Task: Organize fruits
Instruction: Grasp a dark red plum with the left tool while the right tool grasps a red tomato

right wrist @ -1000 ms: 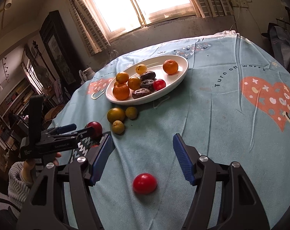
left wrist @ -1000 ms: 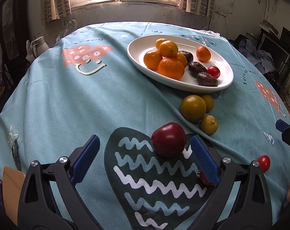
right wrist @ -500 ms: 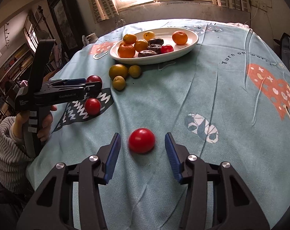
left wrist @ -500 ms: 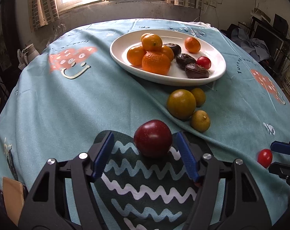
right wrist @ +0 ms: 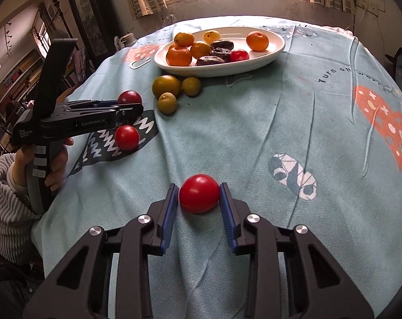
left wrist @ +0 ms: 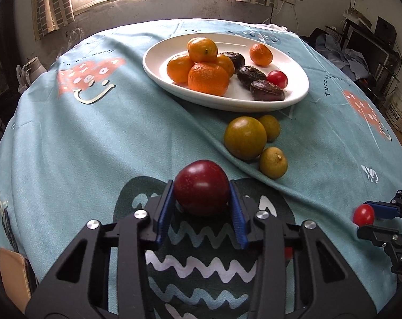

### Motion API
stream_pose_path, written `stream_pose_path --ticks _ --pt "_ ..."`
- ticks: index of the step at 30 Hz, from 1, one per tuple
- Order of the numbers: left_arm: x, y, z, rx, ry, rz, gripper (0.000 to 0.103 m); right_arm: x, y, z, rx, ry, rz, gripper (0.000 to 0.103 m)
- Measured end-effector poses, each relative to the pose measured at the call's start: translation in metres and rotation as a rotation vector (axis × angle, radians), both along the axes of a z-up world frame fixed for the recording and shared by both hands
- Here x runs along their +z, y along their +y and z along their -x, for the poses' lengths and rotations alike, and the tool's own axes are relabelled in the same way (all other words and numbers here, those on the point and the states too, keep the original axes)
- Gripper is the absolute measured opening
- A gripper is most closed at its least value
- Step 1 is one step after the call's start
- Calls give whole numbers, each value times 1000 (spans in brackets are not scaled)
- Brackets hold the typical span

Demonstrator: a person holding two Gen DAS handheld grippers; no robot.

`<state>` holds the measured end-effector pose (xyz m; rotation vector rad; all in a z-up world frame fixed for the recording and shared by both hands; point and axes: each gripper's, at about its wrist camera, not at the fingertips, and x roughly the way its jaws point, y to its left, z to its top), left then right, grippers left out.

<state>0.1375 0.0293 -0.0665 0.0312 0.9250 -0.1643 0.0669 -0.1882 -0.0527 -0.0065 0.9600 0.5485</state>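
Observation:
My left gripper (left wrist: 201,199) is shut on a dark red plum (left wrist: 201,187), both blue pads touching its sides, low over the dark wavy patch of the cloth. My right gripper (right wrist: 199,198) is shut on a small red tomato (right wrist: 199,193) that rests on the cloth; it also shows in the left wrist view (left wrist: 363,214). A white oval plate (left wrist: 161,71) at the back holds oranges, dark wrinkled fruits and a red tomato. Three yellow-green fruits (left wrist: 245,137) lie in front of the plate. Another red tomato (right wrist: 127,137) lies under the left gripper.
The round table wears a teal printed cloth (left wrist: 94,138) with folds near the yellow-green fruits. A window wall stands behind the table. A person's hand in a grey sleeve (right wrist: 7,186) holds the left gripper at the table's left edge.
Both grippers moved forward and closed: the left pads came in onto the plum, the right pads came in onto the small red tomato.

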Motion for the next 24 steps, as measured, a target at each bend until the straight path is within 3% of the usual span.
stream_pose_path --ticks 8,16,24 --pt "2 4 1 16 -9 12 40 4 -10 0 -28 -13 -63 30" --pt "15 4 11 15 -90 15 40 13 -26 7 -66 -48 -181 30" --pt "15 4 12 13 -82 12 40 18 -53 28 -128 -88 -218 30"
